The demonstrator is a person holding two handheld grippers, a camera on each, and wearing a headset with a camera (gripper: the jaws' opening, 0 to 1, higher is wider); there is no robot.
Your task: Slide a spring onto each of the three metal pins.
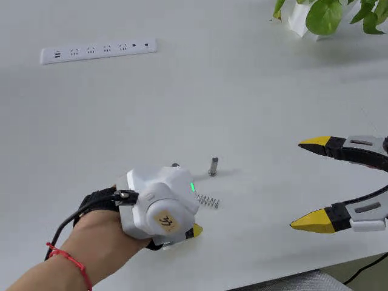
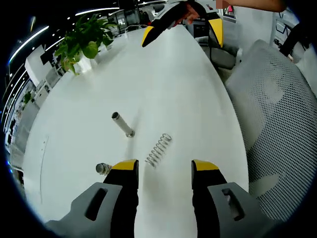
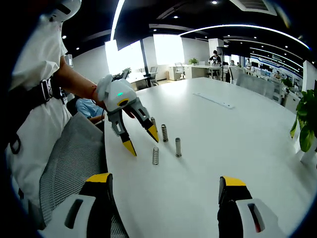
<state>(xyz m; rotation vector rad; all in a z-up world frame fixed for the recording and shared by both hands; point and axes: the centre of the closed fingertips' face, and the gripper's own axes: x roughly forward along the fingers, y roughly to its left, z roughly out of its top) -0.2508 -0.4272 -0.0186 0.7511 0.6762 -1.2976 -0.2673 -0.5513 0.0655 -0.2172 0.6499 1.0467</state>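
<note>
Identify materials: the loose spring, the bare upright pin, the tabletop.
Spring: thin coiled wire, grey with a slight shine, so likely steel. Pin: smooth silvery cylinder with a highlight along its side, which looks like polished or plated metal; the alloy can't be told. Tabletop: uniform white with a matte finish and soft shadows, probably laminate or painted board.
</note>
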